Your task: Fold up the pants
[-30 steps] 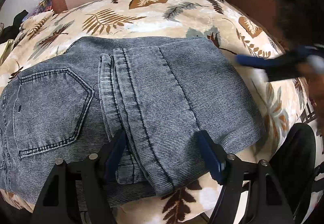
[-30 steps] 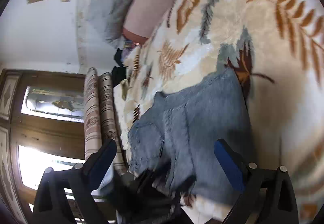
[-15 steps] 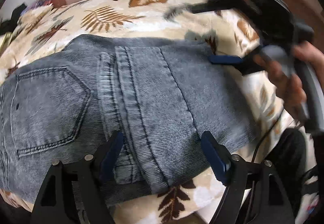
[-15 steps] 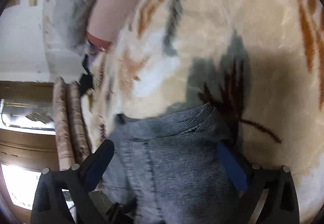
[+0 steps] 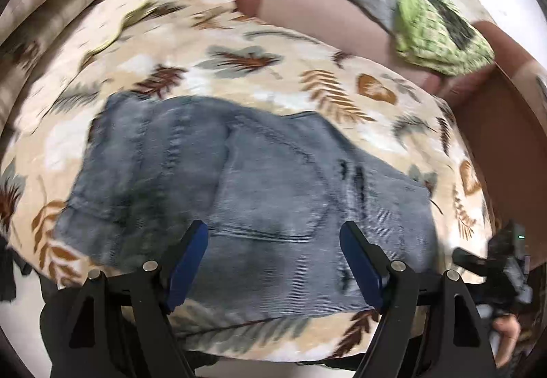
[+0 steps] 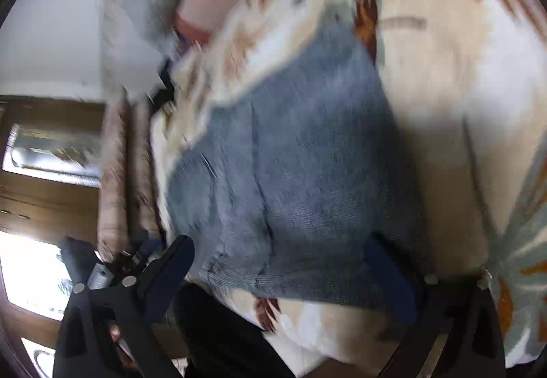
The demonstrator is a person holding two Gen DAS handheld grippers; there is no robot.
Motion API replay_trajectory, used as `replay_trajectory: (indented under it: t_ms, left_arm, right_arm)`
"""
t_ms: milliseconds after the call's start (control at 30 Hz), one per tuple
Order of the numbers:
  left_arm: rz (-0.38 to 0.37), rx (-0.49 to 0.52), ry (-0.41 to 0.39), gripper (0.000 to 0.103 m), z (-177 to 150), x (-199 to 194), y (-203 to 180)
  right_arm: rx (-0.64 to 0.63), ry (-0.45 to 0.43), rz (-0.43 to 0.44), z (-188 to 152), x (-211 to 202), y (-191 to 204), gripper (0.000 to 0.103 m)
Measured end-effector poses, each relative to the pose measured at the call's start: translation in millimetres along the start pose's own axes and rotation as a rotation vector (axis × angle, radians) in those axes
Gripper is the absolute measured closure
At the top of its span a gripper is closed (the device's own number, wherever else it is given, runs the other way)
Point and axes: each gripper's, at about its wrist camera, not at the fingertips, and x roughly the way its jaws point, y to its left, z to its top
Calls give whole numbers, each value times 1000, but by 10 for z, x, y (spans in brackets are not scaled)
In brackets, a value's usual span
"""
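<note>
The grey-blue denim pants (image 5: 246, 186) lie folded into a compact rectangle on a leaf-patterned blanket (image 5: 259, 84). My left gripper (image 5: 273, 258) is open and empty, hovering above the near edge of the pants. In the right wrist view the same pants (image 6: 301, 166) fill the middle, seen from their right side. My right gripper (image 6: 290, 272) is open and empty, just above the pants' near edge. The right gripper's body also shows at the lower right of the left wrist view (image 5: 506, 268), off the blanket's edge.
A pink pillow (image 5: 321, 9) and a green patterned cloth (image 5: 441, 36) lie at the back of the bed. Striped bolsters (image 5: 51, 2) line the left side. A brown headboard (image 5: 506, 125) stands on the right. A wooden window frame (image 6: 41, 193) is at left.
Both grippers have pulled back and up from the pants. The left view has widened to take in the whole folded pants. The right gripper has moved from over the pants to the bed's near right edge.
</note>
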Motion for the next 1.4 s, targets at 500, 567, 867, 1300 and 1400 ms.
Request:
replay_trajectory:
  t_ms: [500, 567, 867, 1300, 1400]
  left_arm:
    - [28, -28, -5, 23, 48, 61, 245]
    - [34, -27, -1, 23, 53, 77, 250]
    - [61, -27, 1, 23, 65, 73, 270]
    - [128, -259, -65, 23, 88, -147, 964]
    - [150, -340, -44, 23, 57, -111, 1218]
  right_arm:
    - [-158, -22, -49, -83, -78, 403, 1]
    - [-181, -10, -83, -109, 46, 325, 1]
    - [-146, -9, -39, -117, -61, 241, 0]
    - [-259, -16, -68, 50, -154, 544, 1]
    - [-283, -11, -78, 152, -113, 737, 1]
